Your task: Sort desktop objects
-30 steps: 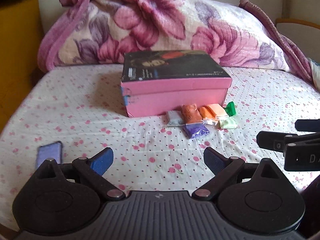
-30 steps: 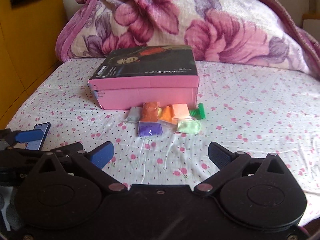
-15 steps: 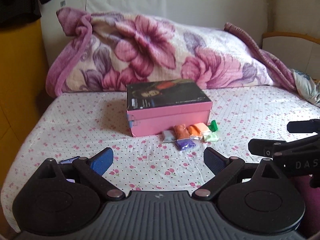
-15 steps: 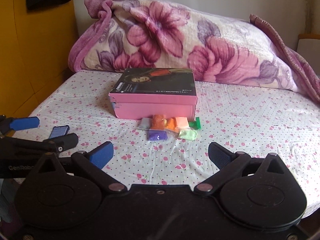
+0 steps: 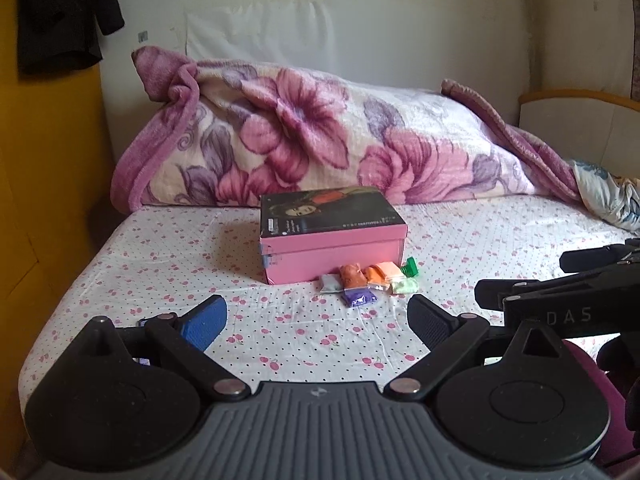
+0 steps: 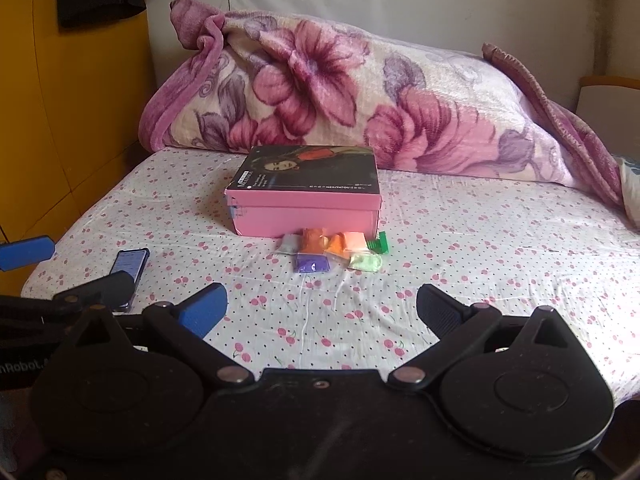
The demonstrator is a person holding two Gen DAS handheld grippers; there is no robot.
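A pink box [image 5: 334, 240] [image 6: 306, 200] with a dark printed lid sits shut in the middle of the bed. Against its front lies a cluster of small colour-filled bags [image 5: 368, 278] [image 6: 334, 250]: grey, orange, peach, purple, pale green, plus a green plastic piece [image 6: 379, 243]. My left gripper [image 5: 318, 320] is open and empty near the bed's front edge, well short of the bags. My right gripper [image 6: 322, 308] is open too, empty, equally far back. Each gripper shows at the other view's side edge.
A phone [image 6: 129, 264] lies on the sheet at the front left. A rolled floral blanket [image 5: 320, 140] fills the back of the bed. Yellow wardrobe [image 6: 72, 120] stands at left; a headboard [image 5: 580, 120] at right. The dotted sheet [image 6: 480, 248] spreads around the box.
Both grippers have pulled back and up from the bed, so the box and bags look smaller and farther away. The jaws stayed open. Nothing on the bed moved.
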